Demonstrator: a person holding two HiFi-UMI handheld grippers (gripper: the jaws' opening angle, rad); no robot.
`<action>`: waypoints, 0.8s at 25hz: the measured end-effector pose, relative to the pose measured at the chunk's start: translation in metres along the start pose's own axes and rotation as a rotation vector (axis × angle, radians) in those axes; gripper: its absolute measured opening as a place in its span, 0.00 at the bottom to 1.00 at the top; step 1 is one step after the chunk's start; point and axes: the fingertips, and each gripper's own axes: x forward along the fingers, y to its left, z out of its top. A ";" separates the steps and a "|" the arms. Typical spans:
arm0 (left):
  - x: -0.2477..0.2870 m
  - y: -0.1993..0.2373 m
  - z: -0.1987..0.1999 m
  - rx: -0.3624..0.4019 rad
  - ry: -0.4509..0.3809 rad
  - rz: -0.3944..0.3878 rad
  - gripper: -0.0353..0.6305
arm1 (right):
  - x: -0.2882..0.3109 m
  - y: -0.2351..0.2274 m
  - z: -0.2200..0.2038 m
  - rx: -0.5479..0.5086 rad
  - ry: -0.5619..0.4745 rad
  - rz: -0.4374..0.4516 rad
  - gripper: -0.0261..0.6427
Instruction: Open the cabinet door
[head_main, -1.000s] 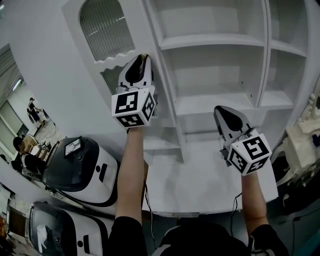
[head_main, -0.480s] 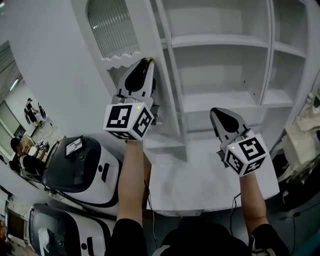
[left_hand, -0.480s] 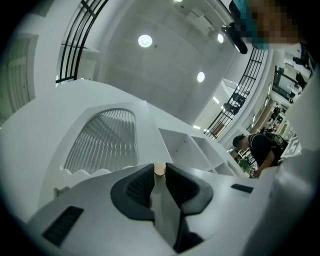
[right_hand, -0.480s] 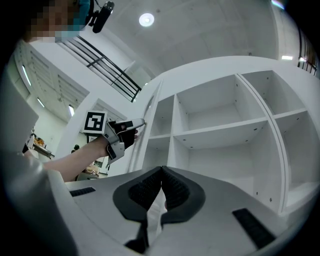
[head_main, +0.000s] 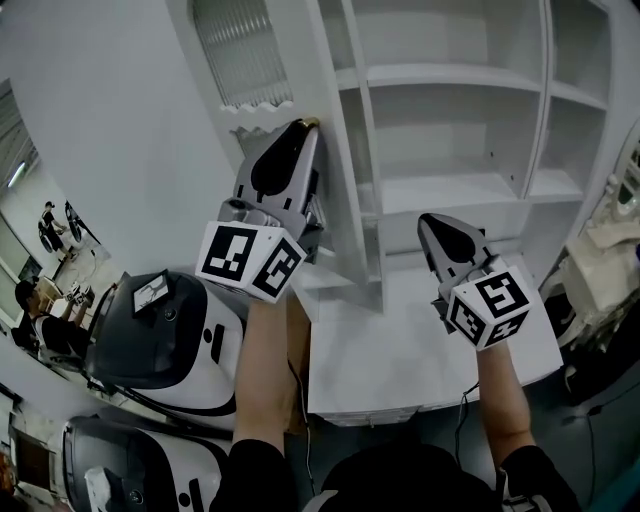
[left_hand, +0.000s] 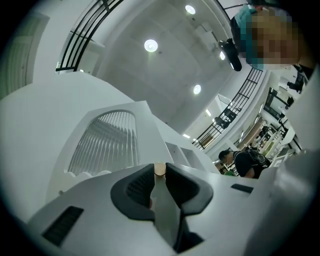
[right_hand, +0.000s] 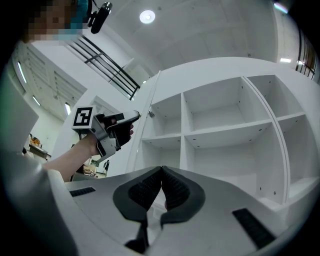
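**A:** Where is the door?

**B:** The door (head_main: 302, 62) stands swung out from the cabinet (head_main: 450, 75). In the head view it is turned almost edge-on, at the left side of the open shelves (head_main: 445, 190). Its arched ribbed pane (head_main: 240, 50) faces left, away from the shelves.

**A:** What is the left hand-held gripper doing?

**B:** The left hand-held gripper (head_main: 308, 123) is clenched on the knob (left_hand: 159, 169), a small tan one at the door's free edge. In the left gripper view the knob sits right at the jaw tips, with a dark pad on each side of it. The gripper points upward, and its marker cube (head_main: 251, 261) is toward the person.

**A:** And the right one?

**B:** The right hand-held gripper (head_main: 428, 222) has its jaws pressed together, and nothing is between them. It hangs above the white table (head_main: 400, 360), in front of the lower shelves. It is to the right of the door and apart from it, touching nothing. Its own view looks into the bare compartments and shows the other gripper at the door's edge on the left.

**A:** Anything else nearby?

**B:** A black-and-white machine (head_main: 165, 340) stands left of the table, below the door. A second one is in front of it, at the picture's lower edge. Some people are far off at the left, too small to make out.
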 end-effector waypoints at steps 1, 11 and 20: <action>-0.007 0.000 0.004 -0.013 -0.005 -0.015 0.18 | 0.000 0.006 0.001 0.001 0.000 -0.004 0.06; -0.062 0.014 0.039 -0.062 -0.023 -0.065 0.18 | 0.002 0.071 0.008 0.000 0.003 -0.003 0.06; -0.101 0.032 0.060 -0.034 -0.019 -0.013 0.19 | -0.003 0.110 0.010 0.017 -0.009 -0.005 0.06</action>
